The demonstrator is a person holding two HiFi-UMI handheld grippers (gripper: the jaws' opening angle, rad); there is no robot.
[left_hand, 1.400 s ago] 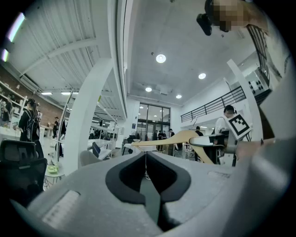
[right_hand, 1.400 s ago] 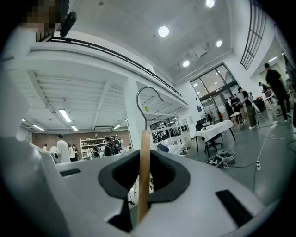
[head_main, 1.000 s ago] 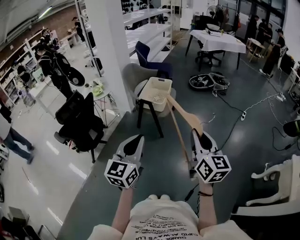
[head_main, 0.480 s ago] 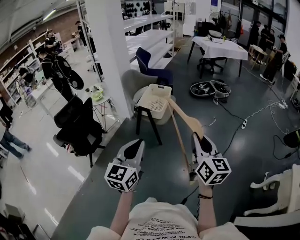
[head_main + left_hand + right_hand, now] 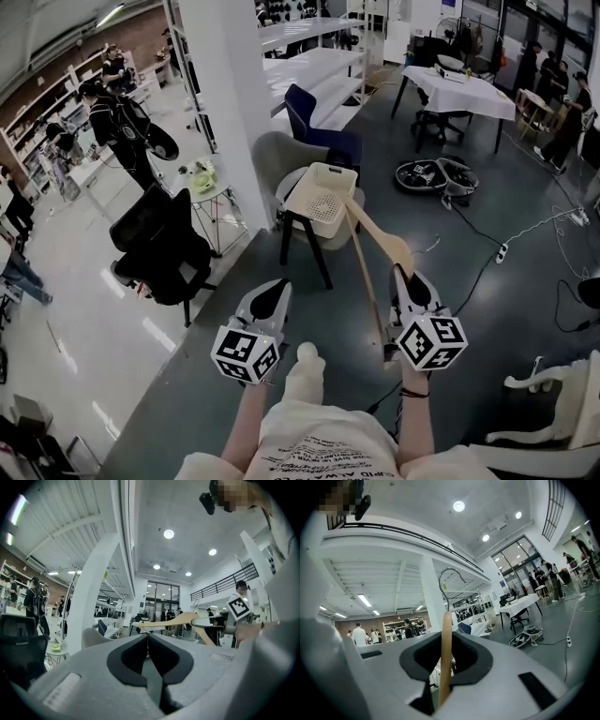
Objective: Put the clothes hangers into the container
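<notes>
Wooden hanger stays clamped edge-on in the right claw, its jaws closed on the wood just as they were a second ago. The left claw is shut on nothing. What is new is a pale shoe showing between the claws. The person seems to be stepping toward the basket, so this is likely the carry, with the drop still to come.

The hanger's far end lines up with the basket's near right edge, though I cannot tell whether they touch. The basket sits tilted on a black stool on a dark grey floor. A white pillar stands left of the basket, a grey chair just behind it, and a cloth-covered table far beyond to the right.
</notes>
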